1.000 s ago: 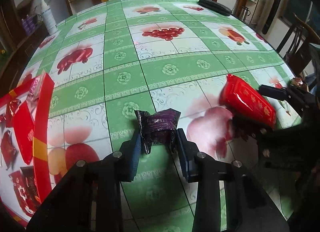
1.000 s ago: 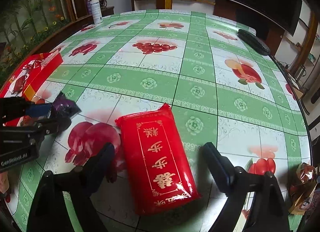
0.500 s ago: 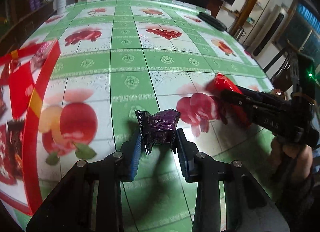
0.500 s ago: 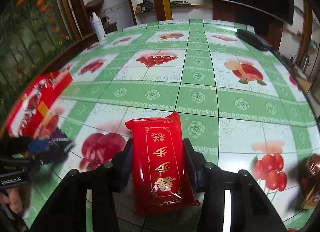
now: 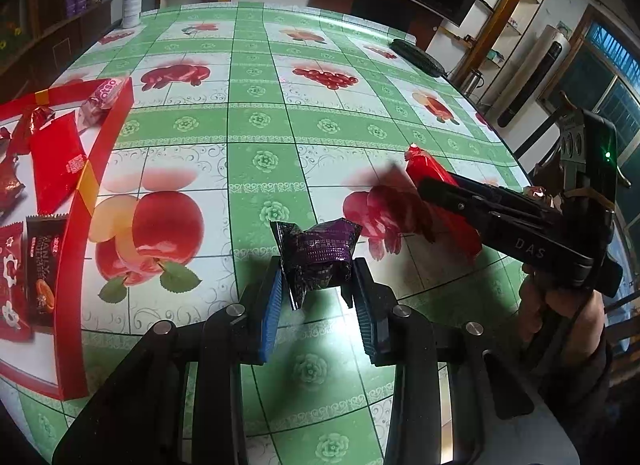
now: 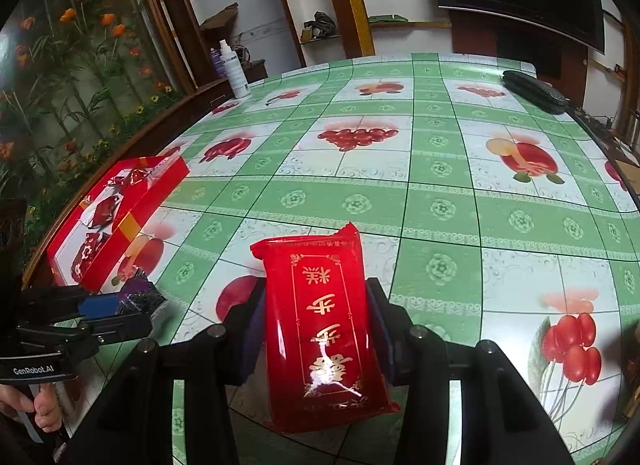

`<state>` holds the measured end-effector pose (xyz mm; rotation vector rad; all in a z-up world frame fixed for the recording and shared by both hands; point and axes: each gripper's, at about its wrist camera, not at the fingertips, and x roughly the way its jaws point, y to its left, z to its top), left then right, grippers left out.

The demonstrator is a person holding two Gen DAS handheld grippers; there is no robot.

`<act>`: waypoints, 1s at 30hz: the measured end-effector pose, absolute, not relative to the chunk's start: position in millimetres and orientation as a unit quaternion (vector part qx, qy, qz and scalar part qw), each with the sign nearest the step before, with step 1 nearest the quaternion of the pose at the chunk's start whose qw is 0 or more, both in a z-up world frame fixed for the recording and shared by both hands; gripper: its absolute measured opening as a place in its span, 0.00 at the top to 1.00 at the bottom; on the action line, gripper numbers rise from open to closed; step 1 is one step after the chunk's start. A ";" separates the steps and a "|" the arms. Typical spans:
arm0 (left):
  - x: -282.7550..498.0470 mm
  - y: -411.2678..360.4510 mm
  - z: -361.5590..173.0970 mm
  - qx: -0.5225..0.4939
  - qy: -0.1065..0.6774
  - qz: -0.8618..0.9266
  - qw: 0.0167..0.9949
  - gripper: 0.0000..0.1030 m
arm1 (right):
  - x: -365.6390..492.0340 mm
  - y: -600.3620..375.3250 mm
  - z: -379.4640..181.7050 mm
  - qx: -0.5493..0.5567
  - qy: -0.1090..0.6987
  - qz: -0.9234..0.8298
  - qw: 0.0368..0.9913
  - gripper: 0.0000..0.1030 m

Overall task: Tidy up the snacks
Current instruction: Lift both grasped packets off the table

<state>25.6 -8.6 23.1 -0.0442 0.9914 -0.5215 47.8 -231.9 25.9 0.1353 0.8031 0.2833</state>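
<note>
Snacks, left wrist view: a crinkled purple foil-wrapped snack (image 5: 318, 255) sits pinched between the blue pads of the left tongs (image 5: 318, 289), at picture centre, above the tabletop (image 5: 264, 133) with its green-checked fruit-print cloth.
Box, left wrist view: a shallow red cardboard box (image 5: 86, 185) lies at 9 o'clock, with red and dark wrapped sweets inside.
Right tongs, left wrist view: the right tongs (image 5: 430, 201) reach in from 3 o'clock, clamped on a long red glossy packet (image 5: 430, 167).
Hand, left wrist view: a hand (image 5: 560, 301) grips their handle.
Snacks, right wrist view: the red glossy packet (image 6: 326, 329) with gold characters is held lengthwise in the right tongs (image 6: 318, 321); their jaws have just been closing and now press its two long sides.
Left tongs, right wrist view: at 9 o'clock the left tongs (image 6: 120, 305) hold the purple snack (image 6: 140, 293), near the red box (image 6: 132, 221).
Far side, right wrist view: a white spray bottle (image 6: 234, 69) at 11 o'clock, a flat black object (image 6: 534, 91) at 1 o'clock.
</note>
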 end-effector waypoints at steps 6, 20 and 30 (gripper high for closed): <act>21.4 3.0 28.0 -0.022 0.462 -0.236 0.855 0.69 | 45.3 -227.9 26.9 0.068 0.385 0.146 0.909 0.52; 15.9 29.2 34.9 -0.039 0.453 -0.219 0.863 0.68 | 44.5 -224.5 26.5 0.072 0.386 0.150 0.908 0.52; 11.9 44.4 42.2 -0.045 0.447 -0.209 0.869 0.68 | 45.0 -223.2 26.6 0.074 0.384 0.153 0.908 0.52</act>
